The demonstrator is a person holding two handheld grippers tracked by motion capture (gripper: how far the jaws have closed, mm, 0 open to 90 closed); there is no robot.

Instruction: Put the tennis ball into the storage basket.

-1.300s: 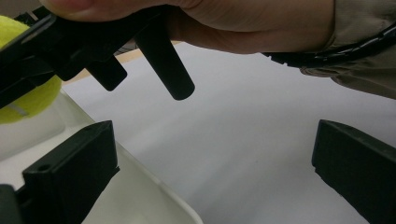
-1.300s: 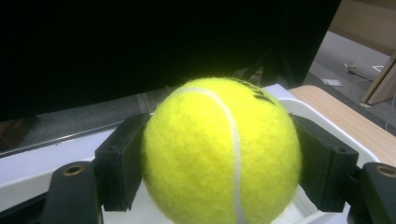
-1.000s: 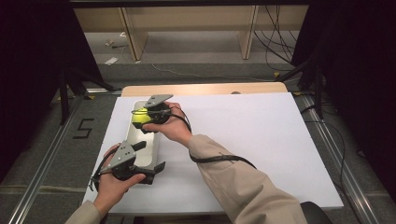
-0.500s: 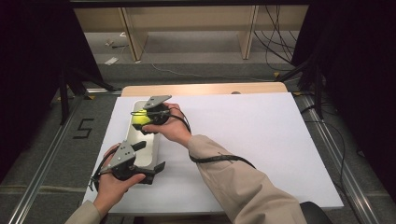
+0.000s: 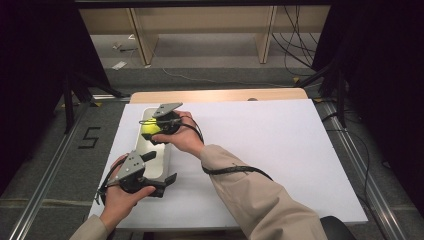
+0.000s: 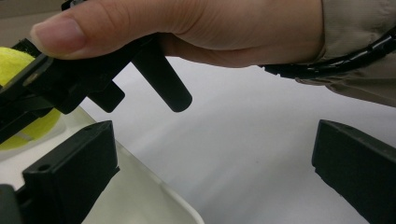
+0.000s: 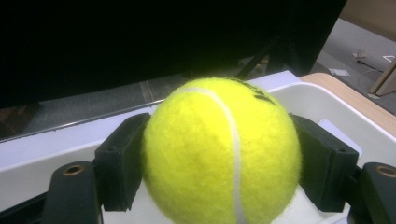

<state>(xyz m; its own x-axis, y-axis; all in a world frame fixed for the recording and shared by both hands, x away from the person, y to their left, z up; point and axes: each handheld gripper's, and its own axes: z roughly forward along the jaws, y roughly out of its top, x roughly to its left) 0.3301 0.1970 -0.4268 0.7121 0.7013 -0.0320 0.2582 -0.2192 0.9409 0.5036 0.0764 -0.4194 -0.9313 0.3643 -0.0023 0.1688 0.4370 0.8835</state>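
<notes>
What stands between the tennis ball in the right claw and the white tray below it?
Nothing visible does. The right claw grips the tennis ball directly above the white tray. The left claw is open at the tray's near end, apart from the ball.

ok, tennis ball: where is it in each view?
High view: tennis ball left of centre, in the right gripper, over the white tray.
Left gripper view: yellow patch at far left edge.
Right gripper view: centre, between both jaws.
Shared landmark: the white tray.
</notes>
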